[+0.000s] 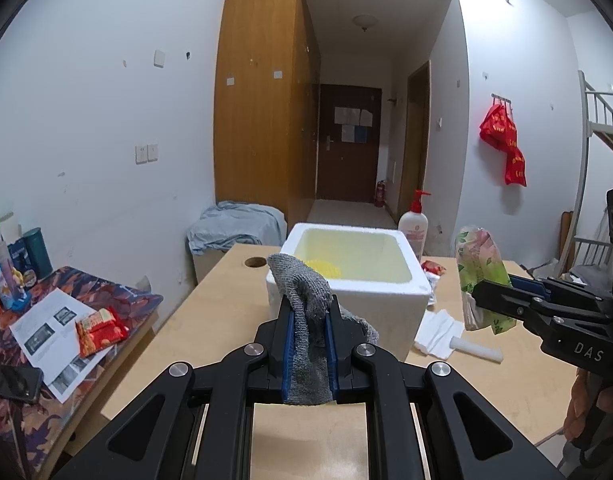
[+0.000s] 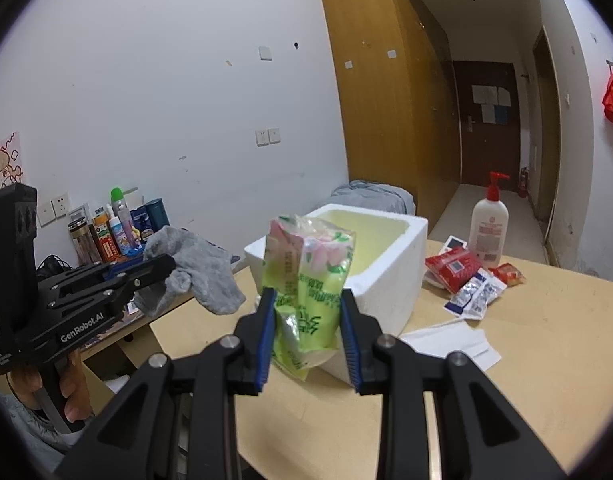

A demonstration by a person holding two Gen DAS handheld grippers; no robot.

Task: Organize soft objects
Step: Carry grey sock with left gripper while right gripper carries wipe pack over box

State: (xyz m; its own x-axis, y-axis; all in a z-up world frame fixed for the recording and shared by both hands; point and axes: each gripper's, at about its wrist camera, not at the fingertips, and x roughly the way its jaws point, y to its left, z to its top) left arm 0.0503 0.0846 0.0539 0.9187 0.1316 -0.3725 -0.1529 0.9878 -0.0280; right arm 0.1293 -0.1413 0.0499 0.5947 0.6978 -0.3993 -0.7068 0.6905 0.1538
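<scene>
Socks and tissues heading for the foam box.

Left wrist view: left gripper (image 1: 309,322) is pinching a grey sock (image 1: 306,300) just short of the foam box (image 1: 342,296) at 12 o'clock; it should be clearing the near rim before letting go.
Right wrist view: right gripper (image 2: 308,324) is clamping a green tissue pack (image 2: 306,276), box at 1 o'clock; lotion bottle (image 2: 488,220) and snack packets (image 2: 454,266) are crowding 2 o'clock.

Lotion bottle (image 2: 488,228), red snack packets (image 2: 452,268), perhaps a phone (image 1: 16,383)
</scene>
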